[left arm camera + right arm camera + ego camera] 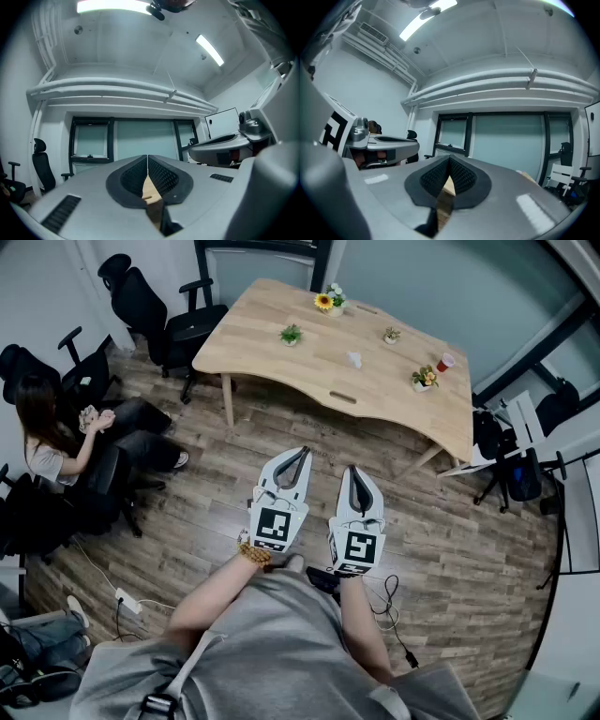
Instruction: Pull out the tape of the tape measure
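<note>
No tape measure shows in any view. In the head view my left gripper (298, 455) and right gripper (353, 469) are held side by side in front of my chest, above the wood floor, and they point toward the wooden table (375, 395). Both are shut with nothing between the pads. The left gripper view has its dark ribbed pads (159, 176) meeting at the tip of the left gripper (147, 158), aimed at a window wall. In the right gripper view the right gripper (450, 159) is likewise shut and empty, and the left gripper's body (379, 143) shows at its left.
On the table stand a sunflower pot (324, 302), small plants (291, 334), a white item (353, 359) and a red cup (444, 362). Black office chairs (155, 310) stand at the far left. A seated person (56, 432) is at the left. Cables (394, 606) lie on the floor near my feet.
</note>
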A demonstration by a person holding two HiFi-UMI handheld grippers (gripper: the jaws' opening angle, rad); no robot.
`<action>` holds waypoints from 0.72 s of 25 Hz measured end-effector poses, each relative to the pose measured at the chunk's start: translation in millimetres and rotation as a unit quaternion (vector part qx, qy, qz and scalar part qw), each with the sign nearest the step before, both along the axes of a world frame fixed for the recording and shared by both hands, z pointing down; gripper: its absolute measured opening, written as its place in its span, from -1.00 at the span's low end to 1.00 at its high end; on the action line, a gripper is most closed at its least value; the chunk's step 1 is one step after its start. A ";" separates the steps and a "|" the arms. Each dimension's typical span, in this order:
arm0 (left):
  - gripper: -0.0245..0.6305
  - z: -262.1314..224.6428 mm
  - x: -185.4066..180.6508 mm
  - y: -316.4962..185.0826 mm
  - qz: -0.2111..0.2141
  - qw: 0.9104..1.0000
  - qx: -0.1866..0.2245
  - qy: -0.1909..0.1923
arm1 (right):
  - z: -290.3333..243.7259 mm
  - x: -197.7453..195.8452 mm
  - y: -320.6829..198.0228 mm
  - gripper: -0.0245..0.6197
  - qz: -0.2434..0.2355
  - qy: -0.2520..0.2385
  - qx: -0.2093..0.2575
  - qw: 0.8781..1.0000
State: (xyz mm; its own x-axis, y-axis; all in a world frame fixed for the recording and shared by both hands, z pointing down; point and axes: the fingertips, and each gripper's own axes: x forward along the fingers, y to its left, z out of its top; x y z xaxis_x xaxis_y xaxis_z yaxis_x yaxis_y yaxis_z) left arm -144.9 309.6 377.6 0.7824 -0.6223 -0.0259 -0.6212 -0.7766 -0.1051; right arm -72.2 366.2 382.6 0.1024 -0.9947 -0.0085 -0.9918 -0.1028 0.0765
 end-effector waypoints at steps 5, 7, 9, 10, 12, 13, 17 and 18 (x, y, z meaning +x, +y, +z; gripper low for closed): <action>-0.88 3.2 20.3 5.3 -0.008 1.000 -0.002 -0.001 | 5.7 27.8 4.1 -0.89 -0.005 -0.006 -0.003 1.000; -0.88 6.6 27.0 10.6 -0.012 1.000 -0.003 -0.005 | 9.1 39.2 6.7 -0.89 -0.006 -0.012 -0.004 1.000; -0.88 12.3 32.5 17.0 -0.015 1.000 -0.007 -0.010 | 16.2 49.0 9.6 -0.89 -0.006 -0.020 -0.010 1.000; -0.88 16.3 35.2 19.1 -0.015 1.000 -0.009 -0.013 | 20.8 53.6 10.3 -0.89 -0.005 -0.024 -0.014 1.000; -0.88 24.4 40.7 19.4 -0.015 1.000 -0.013 -0.020 | 30.5 62.5 9.3 -0.89 -0.003 -0.033 -0.022 0.999; -0.88 27.7 42.9 18.0 -0.015 1.000 -0.016 -0.022 | 35.0 66.3 8.1 -0.89 -0.002 -0.037 -0.026 0.999; -0.88 35.1 49.6 3.6 -0.018 0.999 -0.024 -0.023 | 46.5 78.9 -3.5 -0.89 -0.001 -0.039 -0.039 0.998; -0.88 37.2 51.2 -2.2 -0.019 0.999 -0.024 -0.022 | 48.1 81.8 -8.3 -0.89 0.000 -0.038 -0.042 0.998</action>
